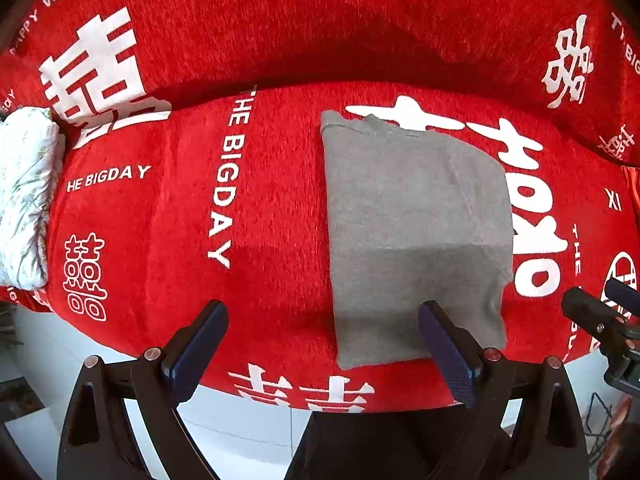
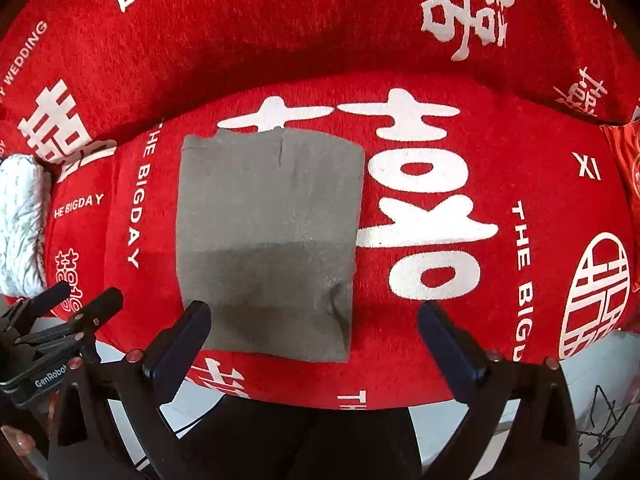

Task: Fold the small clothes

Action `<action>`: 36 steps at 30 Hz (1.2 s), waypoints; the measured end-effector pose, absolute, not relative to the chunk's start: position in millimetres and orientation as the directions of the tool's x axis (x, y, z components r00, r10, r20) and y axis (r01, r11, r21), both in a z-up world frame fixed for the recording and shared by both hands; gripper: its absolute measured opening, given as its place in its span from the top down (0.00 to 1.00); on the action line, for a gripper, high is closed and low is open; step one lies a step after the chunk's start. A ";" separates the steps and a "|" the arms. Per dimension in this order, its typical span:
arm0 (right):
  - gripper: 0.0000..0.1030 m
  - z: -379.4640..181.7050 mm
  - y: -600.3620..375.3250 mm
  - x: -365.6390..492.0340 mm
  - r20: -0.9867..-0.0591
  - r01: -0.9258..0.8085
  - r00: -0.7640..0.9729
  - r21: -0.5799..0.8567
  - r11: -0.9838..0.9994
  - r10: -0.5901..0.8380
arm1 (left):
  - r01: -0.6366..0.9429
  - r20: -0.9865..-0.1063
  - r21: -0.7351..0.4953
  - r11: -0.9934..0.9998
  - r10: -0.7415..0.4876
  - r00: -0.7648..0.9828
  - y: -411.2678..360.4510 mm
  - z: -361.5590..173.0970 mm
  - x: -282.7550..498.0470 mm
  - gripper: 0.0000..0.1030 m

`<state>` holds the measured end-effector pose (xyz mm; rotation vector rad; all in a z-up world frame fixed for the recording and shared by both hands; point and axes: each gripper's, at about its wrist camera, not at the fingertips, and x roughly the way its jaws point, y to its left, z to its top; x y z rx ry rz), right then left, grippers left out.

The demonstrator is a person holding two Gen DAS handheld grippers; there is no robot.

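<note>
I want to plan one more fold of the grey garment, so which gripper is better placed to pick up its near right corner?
Probably the right gripper: open, empty, it hangs over the grey garment, whose near right corner lies between its fingers. The left gripper, also open, sits nearer the left edge.

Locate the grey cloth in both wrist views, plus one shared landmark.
Left wrist: grey cloth lies right of centre, its near edge behind the right finger of the left gripper.
Right wrist: grey cloth lies left of centre.
Shared landmark: the vertical "THE BIGDAY" text, just left of the cloth in both.
</note>
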<state>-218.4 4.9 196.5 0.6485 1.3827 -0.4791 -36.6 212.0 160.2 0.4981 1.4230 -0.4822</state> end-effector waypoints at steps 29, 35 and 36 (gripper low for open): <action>0.00 224.7 6.5 -210.7 -0.988 0.653 0.157 0.097 0.751 -0.009 | 0.599 -0.985 0.062 0.798 -0.048 0.166 202.8 192.2 -40.4 0.07; 0.00 224.8 5.9 -210.8 -0.987 0.655 0.158 0.097 0.750 -0.011 | 0.600 -0.985 0.063 0.798 -0.048 0.168 202.6 192.4 -40.3 0.07; 0.00 225.1 6.1 -211.5 -0.987 0.656 0.159 0.097 0.749 -0.011 | 0.600 -0.984 0.064 0.798 -0.048 0.169 202.7 192.5 -40.3 0.07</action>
